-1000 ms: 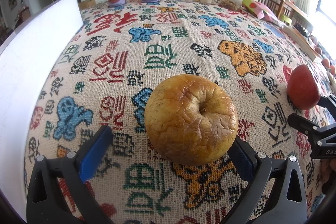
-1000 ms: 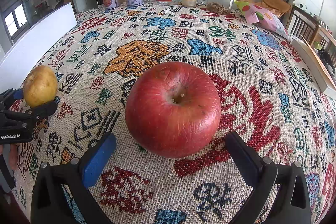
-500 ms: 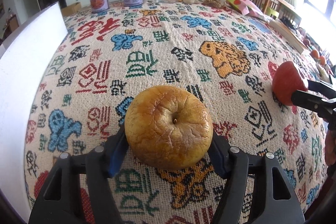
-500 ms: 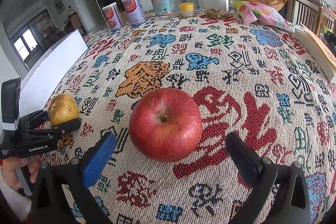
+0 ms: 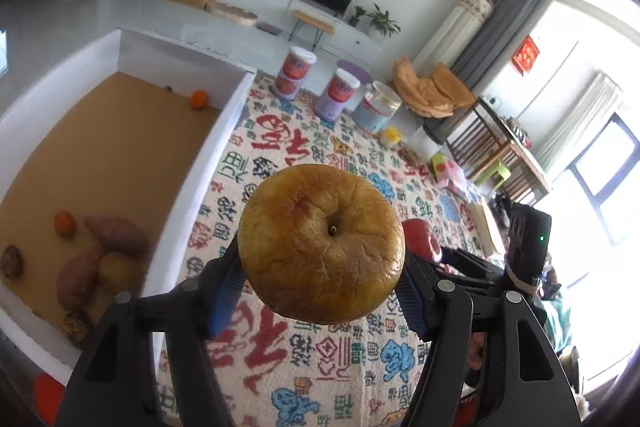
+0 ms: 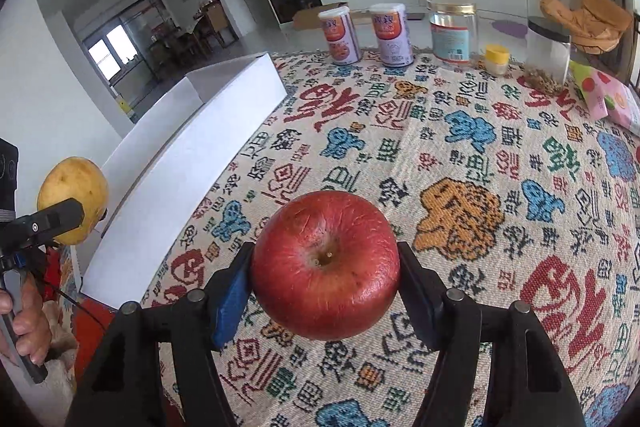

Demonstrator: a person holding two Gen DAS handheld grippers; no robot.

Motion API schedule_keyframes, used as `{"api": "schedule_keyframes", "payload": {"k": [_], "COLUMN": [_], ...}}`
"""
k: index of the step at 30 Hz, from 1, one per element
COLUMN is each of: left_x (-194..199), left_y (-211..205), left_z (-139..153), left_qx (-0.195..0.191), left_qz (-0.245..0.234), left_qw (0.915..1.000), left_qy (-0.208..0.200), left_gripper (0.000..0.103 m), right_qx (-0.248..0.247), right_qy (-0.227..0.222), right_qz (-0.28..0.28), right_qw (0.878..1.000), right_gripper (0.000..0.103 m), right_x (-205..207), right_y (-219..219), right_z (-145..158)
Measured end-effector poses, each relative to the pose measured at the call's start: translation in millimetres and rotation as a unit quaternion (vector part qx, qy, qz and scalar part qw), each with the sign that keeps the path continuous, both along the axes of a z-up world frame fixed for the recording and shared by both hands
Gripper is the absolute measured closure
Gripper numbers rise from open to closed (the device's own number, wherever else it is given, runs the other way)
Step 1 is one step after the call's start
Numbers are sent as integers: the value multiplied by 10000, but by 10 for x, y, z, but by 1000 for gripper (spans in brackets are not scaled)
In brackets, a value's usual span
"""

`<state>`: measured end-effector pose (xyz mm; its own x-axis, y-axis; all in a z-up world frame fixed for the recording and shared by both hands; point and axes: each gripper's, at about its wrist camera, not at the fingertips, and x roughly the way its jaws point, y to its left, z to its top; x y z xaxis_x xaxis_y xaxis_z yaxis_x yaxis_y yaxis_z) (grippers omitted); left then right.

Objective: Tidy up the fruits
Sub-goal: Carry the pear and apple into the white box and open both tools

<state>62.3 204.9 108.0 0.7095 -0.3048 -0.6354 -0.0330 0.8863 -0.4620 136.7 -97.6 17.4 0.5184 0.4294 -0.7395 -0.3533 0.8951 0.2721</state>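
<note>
Patterned woven cloth (image 6: 460, 155) covers the tabletop, with a white box (image 5: 188, 195) along its left side holding sweet potatoes (image 5: 116, 235) and small oranges (image 5: 64, 224). Clear above the cloth, the left tool (image 5: 320, 283) grips a wrinkled yellow apple (image 5: 320, 245) between its blue pads. The right tool (image 6: 326, 285), its jaws just closing, clamps a red apple (image 6: 326, 271) raised above the cloth, near the box's outer wall.

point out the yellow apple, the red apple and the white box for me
yellow apple (image 5: 320, 247): left wrist view, on its wrinkled top by the stem pit.
red apple (image 6: 325, 263): right wrist view, on its top near the stem.
white box (image 6: 192, 163): right wrist view, on its long outer side wall.
</note>
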Motion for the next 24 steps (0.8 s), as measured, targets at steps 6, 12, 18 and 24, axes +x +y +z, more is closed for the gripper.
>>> {"api": "schedule_keyframes", "payload": {"k": [6, 12, 18, 24], "left_x": [288, 784, 991, 945], "left_y": [1318, 2016, 2187, 2140], "left_z": [-19, -1006, -1591, -1477], "left_qx": [579, 633, 671, 850], "left_qz": [1694, 2165, 2136, 2035], "left_qw": [9825, 9555, 9390, 9485], "left_qy": [508, 1903, 2612, 2275], "left_gripper": [34, 34, 34, 26], "right_qx": [108, -568, -1728, -2170], "right_qy": [-287, 216, 652, 614], "right_qz": [1410, 1923, 2104, 2040], "right_qw": [9895, 9794, 9600, 9526], "right_gripper": [36, 36, 35, 32], "right_x": [345, 845, 1131, 1185], "right_y": [1758, 3058, 3719, 3838], "right_z": [514, 199, -402, -636]}}
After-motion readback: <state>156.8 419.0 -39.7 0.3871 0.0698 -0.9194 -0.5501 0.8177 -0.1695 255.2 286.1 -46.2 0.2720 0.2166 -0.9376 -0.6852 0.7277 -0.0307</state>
